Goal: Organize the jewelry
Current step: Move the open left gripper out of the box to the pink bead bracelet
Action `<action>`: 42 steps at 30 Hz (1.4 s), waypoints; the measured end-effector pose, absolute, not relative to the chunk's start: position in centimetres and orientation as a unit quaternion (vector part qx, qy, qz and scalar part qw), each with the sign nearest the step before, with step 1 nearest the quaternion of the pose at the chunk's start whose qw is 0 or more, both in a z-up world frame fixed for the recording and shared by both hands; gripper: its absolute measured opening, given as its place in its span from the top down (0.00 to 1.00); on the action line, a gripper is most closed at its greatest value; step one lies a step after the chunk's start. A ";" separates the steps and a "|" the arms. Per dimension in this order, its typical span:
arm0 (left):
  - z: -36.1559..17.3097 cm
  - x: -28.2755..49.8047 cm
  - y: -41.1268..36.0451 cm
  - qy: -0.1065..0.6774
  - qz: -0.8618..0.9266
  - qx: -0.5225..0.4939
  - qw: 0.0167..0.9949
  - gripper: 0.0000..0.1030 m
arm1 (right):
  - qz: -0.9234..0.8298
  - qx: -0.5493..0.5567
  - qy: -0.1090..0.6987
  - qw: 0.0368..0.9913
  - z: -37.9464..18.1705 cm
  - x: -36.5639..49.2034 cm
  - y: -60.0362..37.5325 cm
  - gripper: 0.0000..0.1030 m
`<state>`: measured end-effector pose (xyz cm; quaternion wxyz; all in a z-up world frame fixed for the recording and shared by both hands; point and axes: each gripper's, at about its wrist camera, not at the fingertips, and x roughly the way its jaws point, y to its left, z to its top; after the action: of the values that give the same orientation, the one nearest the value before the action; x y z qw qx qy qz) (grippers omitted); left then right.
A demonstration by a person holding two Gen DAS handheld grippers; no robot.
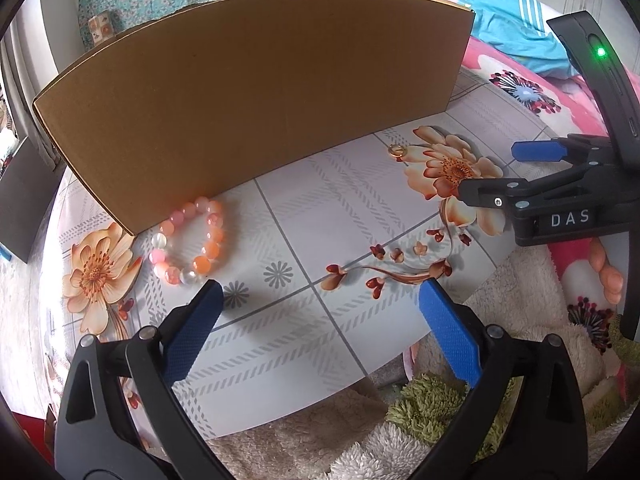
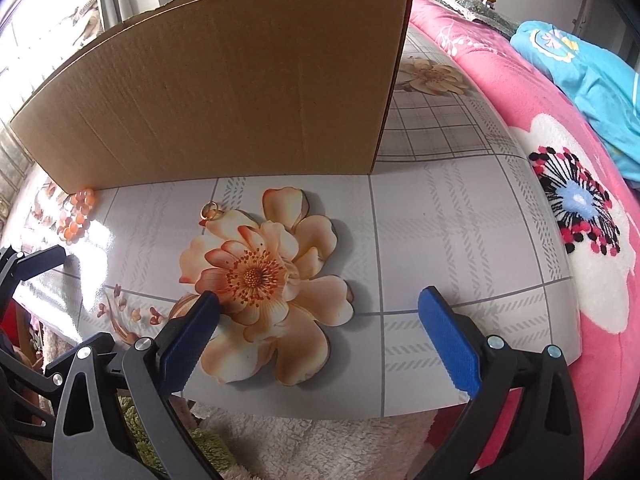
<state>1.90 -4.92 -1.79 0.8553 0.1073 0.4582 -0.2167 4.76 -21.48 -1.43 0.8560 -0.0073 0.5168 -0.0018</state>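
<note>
A bracelet of pink, orange and clear beads lies on the flowered tabletop, against the front left corner of a tall cardboard box. A small gold ring rests farther right, beside a printed flower. My left gripper hovers open over the table's near edge, just right of the bracelet, with nothing between its fingers. My right gripper is open and empty above the big printed flower, and the ring lies ahead to its left. The bracelet shows far left in the right wrist view.
The box walls off the back of the table. A pink flowered blanket and a blue garment lie to the right. Fluffy white and green rugs lie below the near table edge. My right gripper reaches in from the right.
</note>
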 end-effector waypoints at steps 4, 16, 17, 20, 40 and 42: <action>-1.9 2.0 -5.0 0.461 -0.214 0.107 0.854 0.08 | -0.006 -0.006 0.523 0.852 -1.5 5.2 -21.6 0.06; -2.0 2.5 -5.6 0.475 -0.206 0.107 0.849 0.08 | -0.006 -0.005 0.524 0.851 -1.5 5.3 -21.6 0.06; -2.1 2.5 -5.6 0.476 -0.205 0.107 0.848 0.08 | -0.006 -0.005 0.525 0.851 -1.5 5.3 -21.6 0.06; -2.1 2.6 -5.7 0.479 -0.204 0.107 0.847 0.08 | -0.007 -0.005 0.524 0.851 -1.5 5.3 -21.6 0.06; -2.4 2.8 -5.8 0.487 -0.201 0.107 0.843 0.08 | -0.009 -0.004 0.523 0.852 -1.6 5.3 -21.6 0.06; -2.4 2.8 -5.8 0.488 -0.201 0.107 0.843 0.08 | -0.009 -0.004 0.523 0.852 -1.6 5.4 -21.6 0.06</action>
<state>2.84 -5.83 -2.41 0.8429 0.1068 0.4875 -0.2011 5.36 -21.60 -1.58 0.8521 -0.0037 0.5233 -0.0092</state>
